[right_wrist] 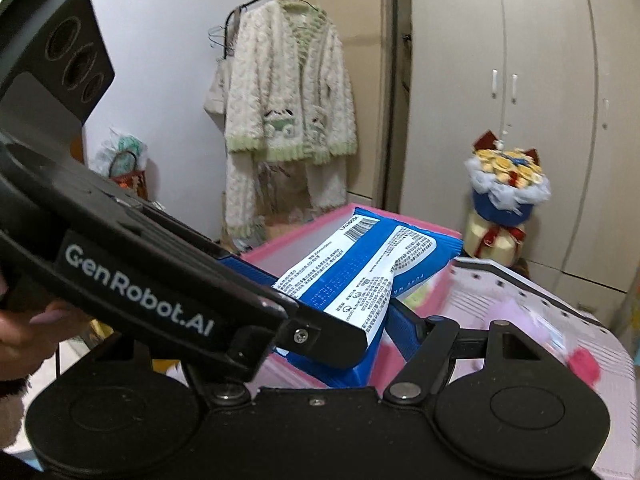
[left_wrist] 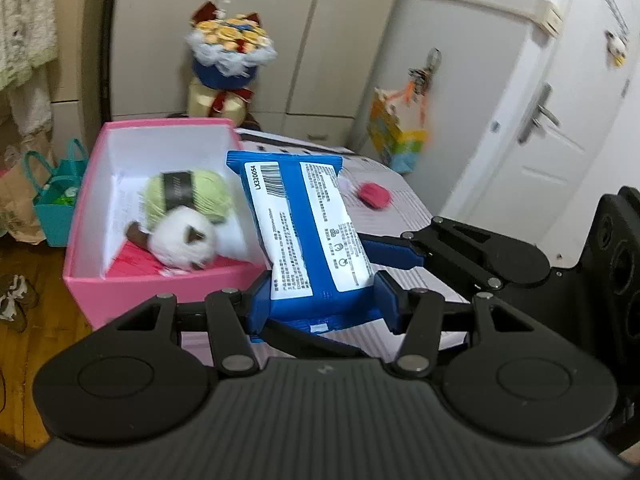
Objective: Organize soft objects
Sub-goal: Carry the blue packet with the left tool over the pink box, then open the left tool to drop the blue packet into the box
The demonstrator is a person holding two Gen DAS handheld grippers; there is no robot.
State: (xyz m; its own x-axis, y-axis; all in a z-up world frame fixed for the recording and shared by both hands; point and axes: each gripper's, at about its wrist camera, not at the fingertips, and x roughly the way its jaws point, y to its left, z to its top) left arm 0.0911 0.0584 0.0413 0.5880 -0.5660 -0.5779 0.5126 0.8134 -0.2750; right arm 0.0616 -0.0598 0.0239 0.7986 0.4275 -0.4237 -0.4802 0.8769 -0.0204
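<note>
A blue wipes pack [left_wrist: 308,232] with white printed labels is held up over the right wall of a pink box [left_wrist: 160,292]. My left gripper [left_wrist: 322,304] is shut on the pack's near end, its blue fingers squeezing both sides. My right gripper [left_wrist: 368,252] comes in from the right, one blue finger against the pack's edge. In the right wrist view the pack [right_wrist: 360,272] lies between the right gripper's [right_wrist: 340,320] fingers, though the left gripper's black housing [right_wrist: 140,280] hides one of them. A green yarn ball [left_wrist: 200,196] and a white plush cat [left_wrist: 180,240] lie in the box.
A small red object [left_wrist: 374,196] lies on the white patterned table [left_wrist: 412,216]. A bouquet [left_wrist: 228,52], a teal basket [left_wrist: 56,208] and a paper bag stand on the floor. A door [left_wrist: 540,120] is at the right. A cardigan [right_wrist: 288,92] hangs on a rack.
</note>
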